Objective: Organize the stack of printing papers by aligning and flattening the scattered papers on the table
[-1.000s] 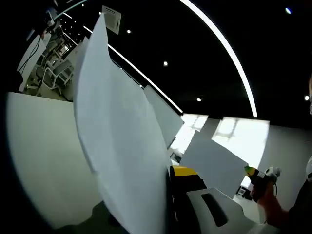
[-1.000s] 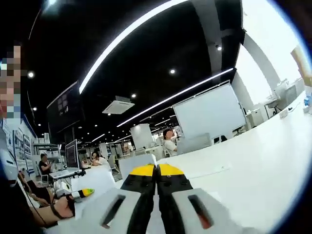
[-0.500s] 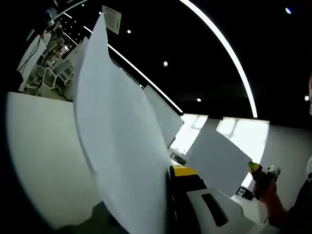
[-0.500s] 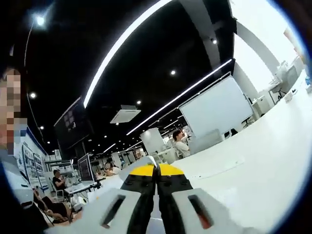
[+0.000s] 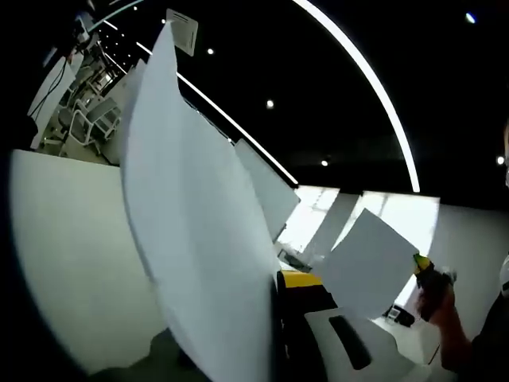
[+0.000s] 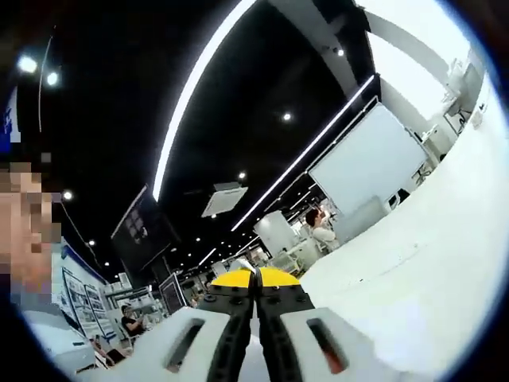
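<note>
While left hand-held gripper point(image 5: 278, 280) clamps curved paper sheet point(image 5: 199, 239), right hand-held gripper point(image 6: 256, 278) pinches another sheet point(image 5: 367, 261)

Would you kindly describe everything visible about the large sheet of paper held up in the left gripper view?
The large sheet of paper is plain white and unprinted as far as shows, thin and bowed into a gentle curve. It stands nearly on edge, rising from the bottom of the left gripper view toward the upper left, with one corner pointing up against the dark ceiling. Its lower edge meets the left hand-held gripper, whose jaws appear closed on it. More white sheets stand behind it.
</note>
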`<state>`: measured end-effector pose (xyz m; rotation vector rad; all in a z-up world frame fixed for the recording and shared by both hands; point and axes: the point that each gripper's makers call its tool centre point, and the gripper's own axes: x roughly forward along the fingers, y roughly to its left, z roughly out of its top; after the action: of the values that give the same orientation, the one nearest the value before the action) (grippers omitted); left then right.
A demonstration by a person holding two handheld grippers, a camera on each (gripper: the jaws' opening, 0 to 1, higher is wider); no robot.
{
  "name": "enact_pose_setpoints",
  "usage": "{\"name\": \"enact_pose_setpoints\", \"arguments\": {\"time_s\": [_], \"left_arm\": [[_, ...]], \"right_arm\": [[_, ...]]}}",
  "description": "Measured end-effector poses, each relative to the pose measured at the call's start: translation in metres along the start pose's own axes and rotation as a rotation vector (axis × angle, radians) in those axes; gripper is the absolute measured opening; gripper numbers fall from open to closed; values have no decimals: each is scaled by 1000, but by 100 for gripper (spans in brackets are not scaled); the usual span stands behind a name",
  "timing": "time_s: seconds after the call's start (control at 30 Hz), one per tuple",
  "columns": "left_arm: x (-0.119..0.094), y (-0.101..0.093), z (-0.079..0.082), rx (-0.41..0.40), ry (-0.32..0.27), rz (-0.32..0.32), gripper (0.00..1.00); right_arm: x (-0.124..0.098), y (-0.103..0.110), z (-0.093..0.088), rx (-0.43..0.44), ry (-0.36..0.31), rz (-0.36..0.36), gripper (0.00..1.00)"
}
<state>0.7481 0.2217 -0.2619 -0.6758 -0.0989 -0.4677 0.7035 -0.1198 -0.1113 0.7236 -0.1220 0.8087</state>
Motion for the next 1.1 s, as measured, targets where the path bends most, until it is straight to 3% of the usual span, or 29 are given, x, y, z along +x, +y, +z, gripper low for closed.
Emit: {"name": "enact_pose_setpoints", "arguments": {"time_s": [0.1,0.37,0.77,1.1], "left_arm": [[0,0,0,0,0,0,9],[0,0,-1,1,0,0,9],[0,0,-1,2,1,1,9],[-1,-1,-1,1,0,1,9]], "right_arm": [[1,5,4,43,-12,30,0],[1,14,10,60,-33,56,0],[-2,27,37,5,-87,72,0],[-2,27,38,-48,-80,52,0]]}}
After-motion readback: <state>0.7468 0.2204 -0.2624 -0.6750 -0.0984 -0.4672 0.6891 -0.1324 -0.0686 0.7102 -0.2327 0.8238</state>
